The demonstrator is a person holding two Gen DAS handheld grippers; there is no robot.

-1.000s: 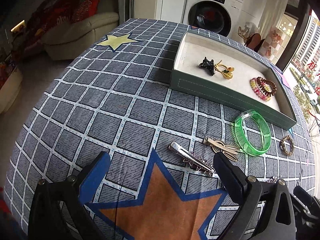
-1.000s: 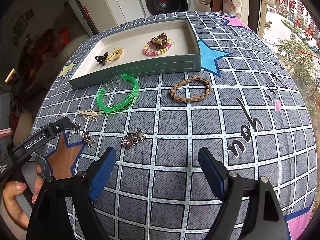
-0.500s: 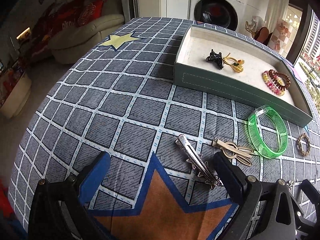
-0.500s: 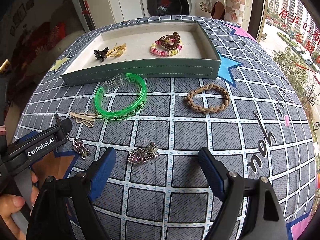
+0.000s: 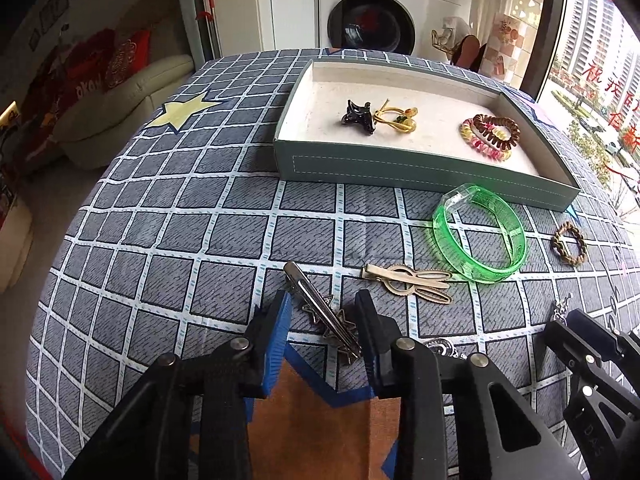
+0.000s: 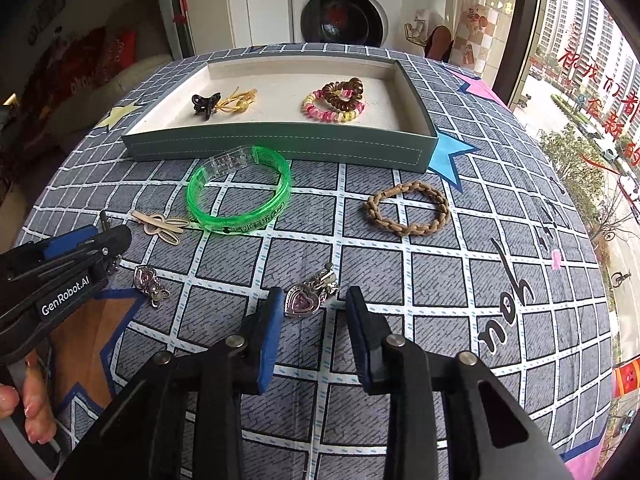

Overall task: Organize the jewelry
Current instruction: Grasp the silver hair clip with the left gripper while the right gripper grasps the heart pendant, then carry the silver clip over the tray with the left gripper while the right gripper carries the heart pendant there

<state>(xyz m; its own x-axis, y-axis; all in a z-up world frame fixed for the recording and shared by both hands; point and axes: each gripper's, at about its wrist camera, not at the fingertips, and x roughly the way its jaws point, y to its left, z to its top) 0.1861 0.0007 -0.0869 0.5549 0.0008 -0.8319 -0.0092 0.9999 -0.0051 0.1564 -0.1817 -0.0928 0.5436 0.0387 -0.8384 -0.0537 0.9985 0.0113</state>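
Your left gripper (image 5: 322,312) has narrowed from wide open to a slim gap straddling the silver star hair clip (image 5: 320,308), not yet pinching it. Your right gripper (image 6: 308,308) has narrowed likewise around the heart pendant (image 6: 301,302). Both pieces lie on the tablecloth (image 5: 200,220), outside the tray (image 5: 400,172); two simultaneous pickups look imminent.

Hair clip (image 5: 322,312) shiny metal; bangle (image 5: 479,233) glossy plastic (translucent); tablecloth (image 5: 160,240) matt cloth

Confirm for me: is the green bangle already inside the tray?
No, the green bangle lies on the checked cloth just in front of the tray, outside its front wall.
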